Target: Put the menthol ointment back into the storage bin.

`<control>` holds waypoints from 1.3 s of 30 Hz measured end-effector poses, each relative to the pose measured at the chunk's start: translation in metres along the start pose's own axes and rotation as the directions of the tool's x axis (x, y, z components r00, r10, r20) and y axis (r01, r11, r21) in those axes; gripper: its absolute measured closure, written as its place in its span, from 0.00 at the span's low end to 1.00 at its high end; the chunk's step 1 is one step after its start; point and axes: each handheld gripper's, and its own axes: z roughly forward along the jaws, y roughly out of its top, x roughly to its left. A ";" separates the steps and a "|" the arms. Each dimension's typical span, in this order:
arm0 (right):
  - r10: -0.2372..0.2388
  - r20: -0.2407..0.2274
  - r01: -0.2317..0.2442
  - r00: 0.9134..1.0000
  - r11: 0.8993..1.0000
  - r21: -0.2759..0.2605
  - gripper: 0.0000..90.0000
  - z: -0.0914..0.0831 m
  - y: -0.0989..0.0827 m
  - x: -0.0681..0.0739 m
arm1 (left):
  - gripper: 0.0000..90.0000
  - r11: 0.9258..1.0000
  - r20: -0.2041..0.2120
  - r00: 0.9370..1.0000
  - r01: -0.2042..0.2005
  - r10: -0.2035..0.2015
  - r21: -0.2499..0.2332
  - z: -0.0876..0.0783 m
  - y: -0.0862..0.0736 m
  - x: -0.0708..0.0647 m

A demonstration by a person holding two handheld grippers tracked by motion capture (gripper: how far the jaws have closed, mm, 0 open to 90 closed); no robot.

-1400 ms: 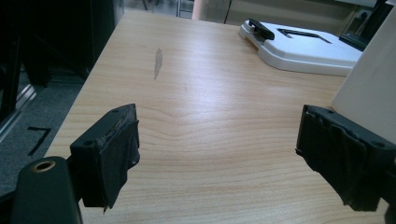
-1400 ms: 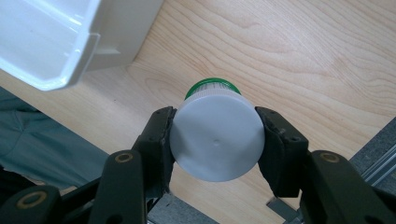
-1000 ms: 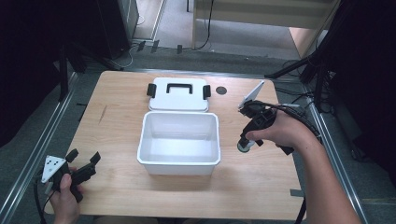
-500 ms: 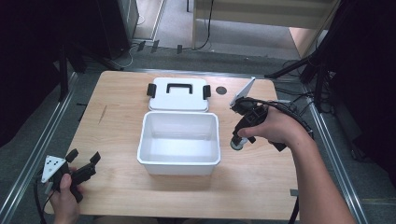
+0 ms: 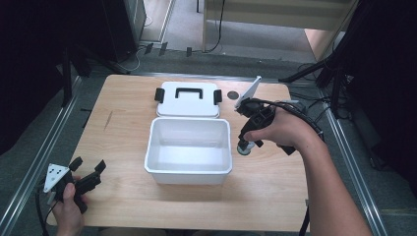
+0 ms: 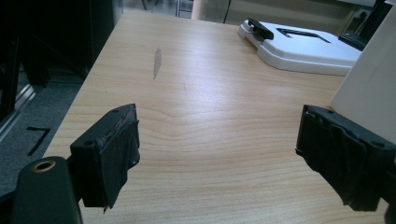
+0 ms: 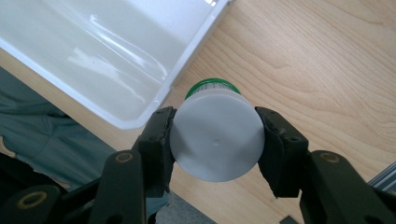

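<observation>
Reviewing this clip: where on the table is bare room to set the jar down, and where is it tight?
Bare wood lies left of the white bin, up to the left gripper, and along the near edge. It is tight between bin and lid, and where the right gripper holds the jar beside the bin.

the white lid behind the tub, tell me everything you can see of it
The white lid lies flat on the wooden table, just behind the open white tub at the far edge. It looks like plastic, rectangular with rounded corners, a black handle on top and a black latch at each short end. Neither gripper touches it.
</observation>
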 end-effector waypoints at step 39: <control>-0.099 -0.002 0.099 0.995 0.995 0.023 0.57 0.011 0.043 0.048 | 0.15 1.000 0.006 1.000 0.002 -0.002 0.006 0.001 0.000 0.000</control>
